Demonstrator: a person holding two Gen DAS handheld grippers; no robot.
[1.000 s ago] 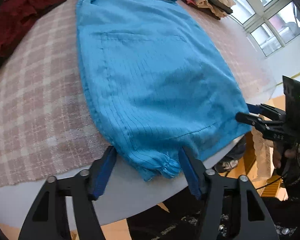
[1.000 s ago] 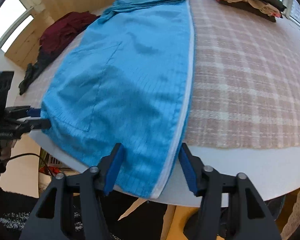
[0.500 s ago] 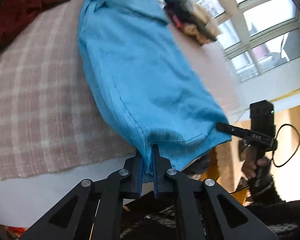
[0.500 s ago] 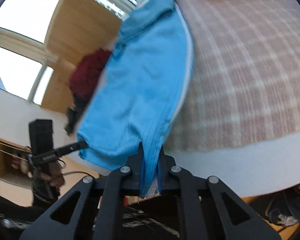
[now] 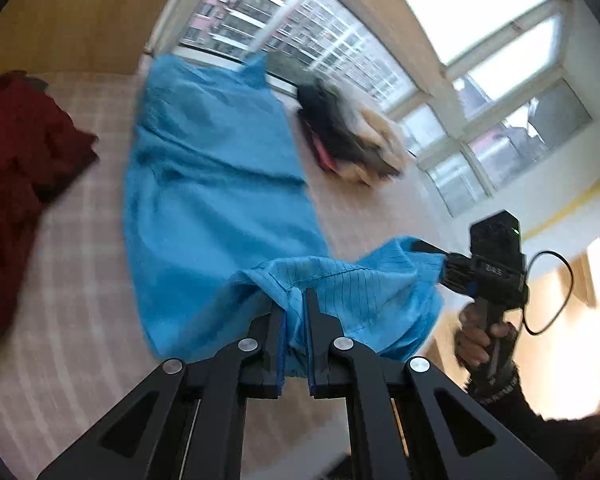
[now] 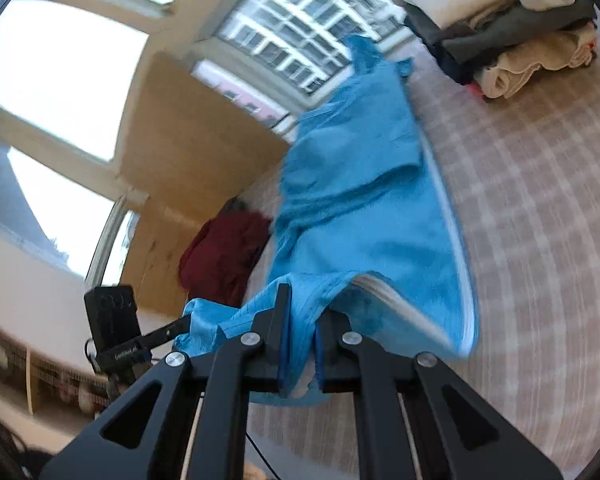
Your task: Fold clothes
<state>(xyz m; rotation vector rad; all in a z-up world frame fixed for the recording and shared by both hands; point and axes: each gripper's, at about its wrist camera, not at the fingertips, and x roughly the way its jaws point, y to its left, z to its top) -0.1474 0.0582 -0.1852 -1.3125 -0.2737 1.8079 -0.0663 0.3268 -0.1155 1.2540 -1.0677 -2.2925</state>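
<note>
A long blue garment (image 5: pixel 216 184) (image 6: pixel 360 200) lies lengthwise on the pink plaid table cover (image 5: pixel 80 280) (image 6: pixel 540 200). Its near hem is lifted off the table and stretched between both grippers. My left gripper (image 5: pixel 294 304) is shut on one hem corner, with blue cloth bunched between the pads. My right gripper (image 6: pixel 300 320) is shut on the other hem corner. In the left wrist view the right gripper (image 5: pixel 428 252) shows at the right, held by a hand (image 5: pixel 480 340). The right wrist view has the left gripper (image 6: pixel 176 326) at lower left.
A dark red garment (image 5: pixel 24 184) (image 6: pixel 224 256) lies heaped at the table's left side. A stack of folded clothes (image 5: pixel 352 136) (image 6: pixel 512 36) sits at the far right. Windows (image 5: pixel 500 120) and a wooden panel (image 6: pixel 188 152) stand behind the table.
Both grippers went from open around the hem to shut on it. They then rose and carried the hem up and forward over the garment, so the views now tilt toward the windows.
</note>
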